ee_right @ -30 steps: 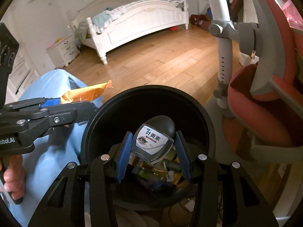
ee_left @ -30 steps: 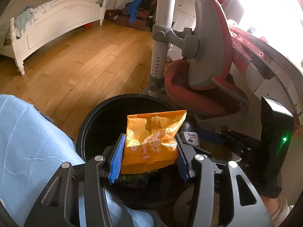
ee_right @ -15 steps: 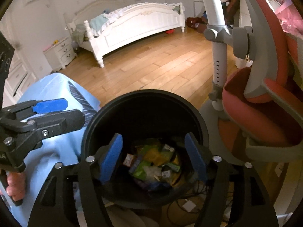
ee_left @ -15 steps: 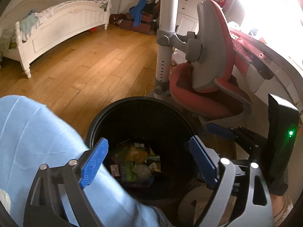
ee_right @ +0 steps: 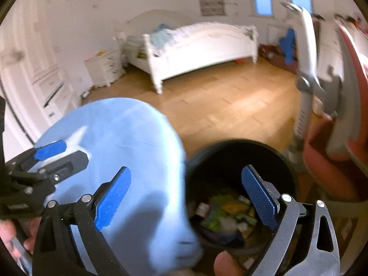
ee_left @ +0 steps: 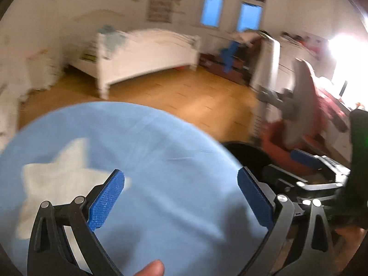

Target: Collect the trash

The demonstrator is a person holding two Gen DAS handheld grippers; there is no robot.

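A black round trash bin stands on the wood floor, with several wrappers and packets lying in its bottom. My right gripper is open and empty, over the bin's left rim. My left gripper is open and empty, held over a light blue cloth-covered leg; only a sliver of the bin shows past it. The left gripper also shows in the right wrist view, to the left of the bin. Both views are blurred.
A red and grey desk chair stands right of the bin beside a white post. A white bed is at the far wall, with a white nightstand to its left. Wood floor lies between.
Both grippers opened and dropped their loads, the orange snack bag and the small dark packet, into the bin. Both have since lifted and swung left, so the blue leg fills more of each view.
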